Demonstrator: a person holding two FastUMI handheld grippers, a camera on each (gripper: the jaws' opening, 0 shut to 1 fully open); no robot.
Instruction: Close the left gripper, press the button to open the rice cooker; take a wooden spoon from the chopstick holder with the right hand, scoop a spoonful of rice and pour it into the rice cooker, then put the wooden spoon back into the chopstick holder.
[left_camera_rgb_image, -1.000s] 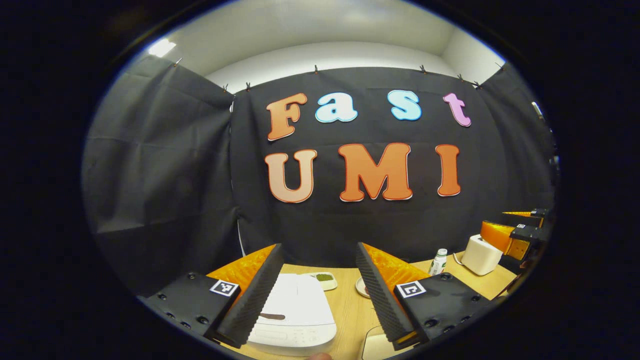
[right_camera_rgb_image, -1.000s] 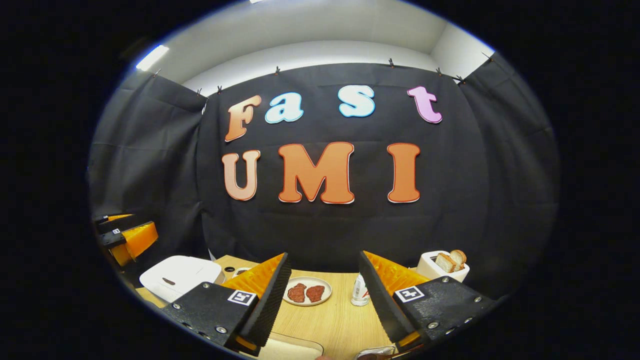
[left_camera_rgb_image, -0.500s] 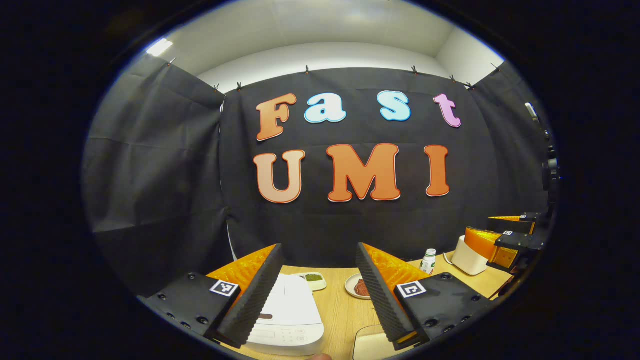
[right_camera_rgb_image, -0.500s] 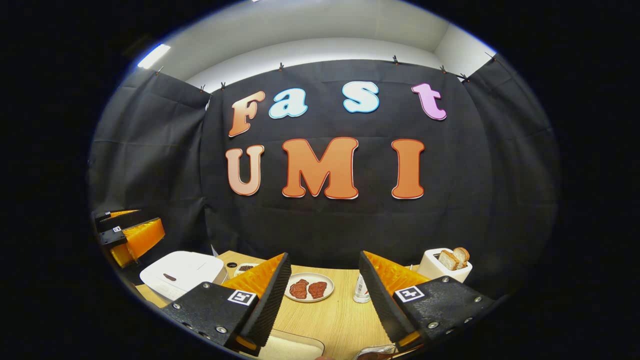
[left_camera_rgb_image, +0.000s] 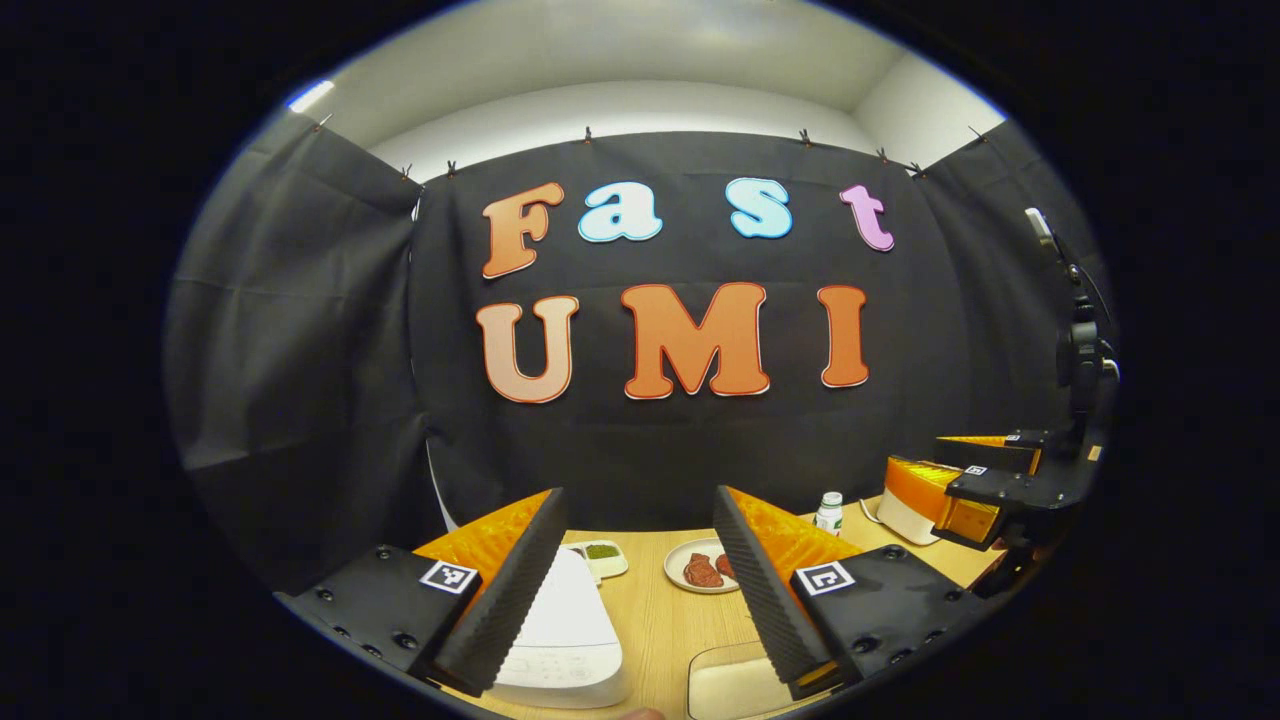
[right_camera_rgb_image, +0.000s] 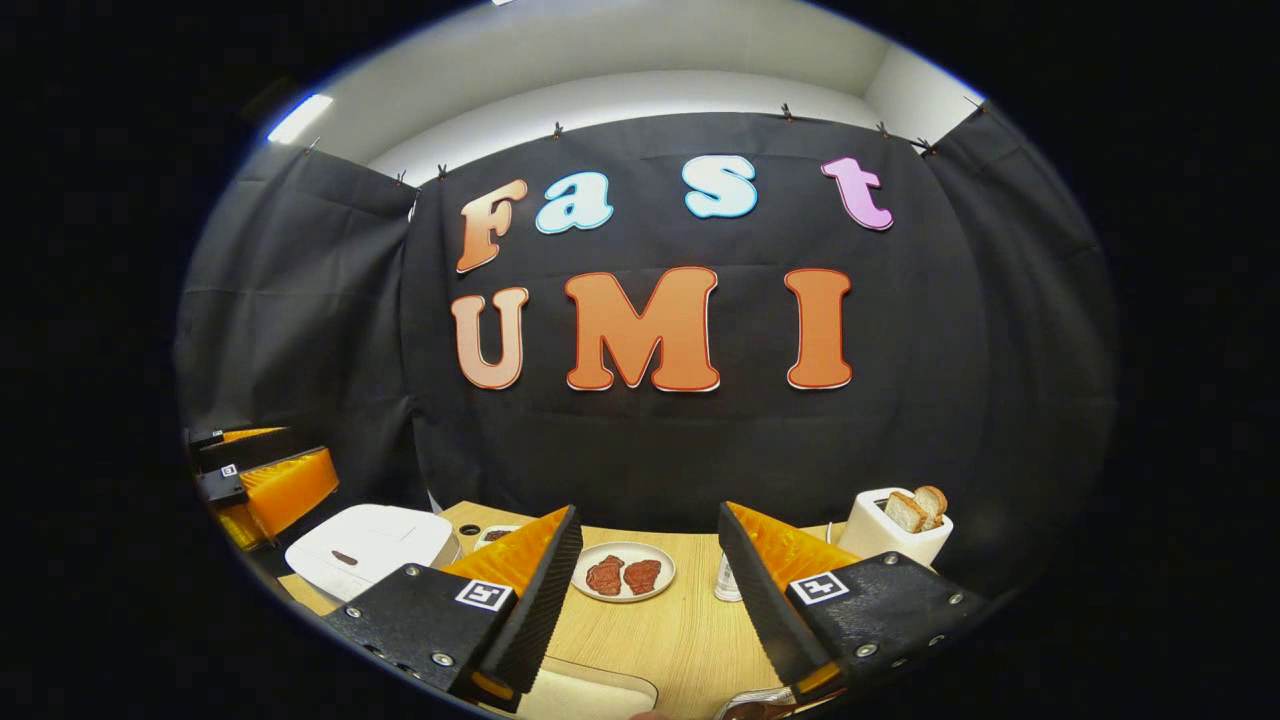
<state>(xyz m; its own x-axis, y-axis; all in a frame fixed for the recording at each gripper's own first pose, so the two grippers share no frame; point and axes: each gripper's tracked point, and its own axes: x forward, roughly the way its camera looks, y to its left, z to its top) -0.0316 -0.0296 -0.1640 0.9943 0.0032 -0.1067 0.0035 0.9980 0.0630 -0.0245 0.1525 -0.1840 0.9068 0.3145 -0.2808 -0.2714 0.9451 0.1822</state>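
Note:
The white rice cooker (left_camera_rgb_image: 560, 640) sits on the wooden table with its lid down, partly behind my left gripper's left finger. My left gripper (left_camera_rgb_image: 638, 500) is open, hovering above the table with nothing between its fingers. In the right gripper view the rice cooker (right_camera_rgb_image: 365, 545) stands at the left, and the left gripper (right_camera_rgb_image: 270, 470) hangs above and left of it. My right gripper (right_camera_rgb_image: 650, 512) is open and empty, above the table's middle. The right gripper (left_camera_rgb_image: 960, 475) shows at the far right of the left gripper view.
A plate with two meat pieces (right_camera_rgb_image: 622, 575), a small bottle (right_camera_rgb_image: 728, 580) and a white toaster holding bread (right_camera_rgb_image: 890, 520) stand toward the back. A small dish of green bits (left_camera_rgb_image: 600, 553) sits behind the cooker. A white tray (left_camera_rgb_image: 725, 685) lies at the front.
The left gripper view has swung to the right: the cooker, dish and plate slid left and the right gripper came further into view. The right gripper view tilted down slightly. Both stayed open.

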